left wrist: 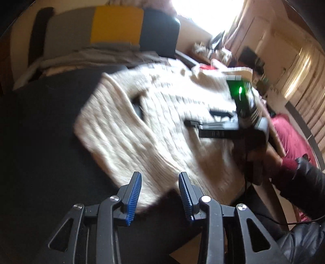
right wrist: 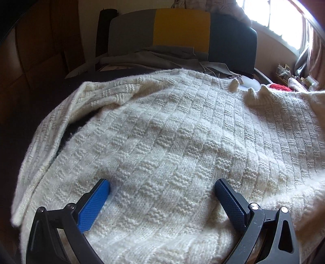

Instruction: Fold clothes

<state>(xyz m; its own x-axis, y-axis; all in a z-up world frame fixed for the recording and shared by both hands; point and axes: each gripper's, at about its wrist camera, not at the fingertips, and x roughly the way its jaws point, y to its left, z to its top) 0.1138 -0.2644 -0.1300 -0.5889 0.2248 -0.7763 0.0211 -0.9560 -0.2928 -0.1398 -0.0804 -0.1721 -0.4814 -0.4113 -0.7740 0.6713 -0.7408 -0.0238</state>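
Cream knitted sweater [right wrist: 172, 138] lies spread beneath the right gripper [right wrist: 162, 188], whose jaws stand wide, pads resting on it. Left gripper [left wrist: 159, 183] hovers unclenched above its edge, empty.

A lived-in home room. Chair [right wrist: 182, 34] with grey, yellow and dark panels, grey cloth [right wrist: 154, 57] heaped on its seat. Bright window [right wrist: 270, 16] with curtain [right wrist: 312, 46]. Cluttered sill [right wrist: 288, 73]. Pale panelled door [left wrist: 270, 40]. Cream sweater [right wrist: 172, 132] spread out.
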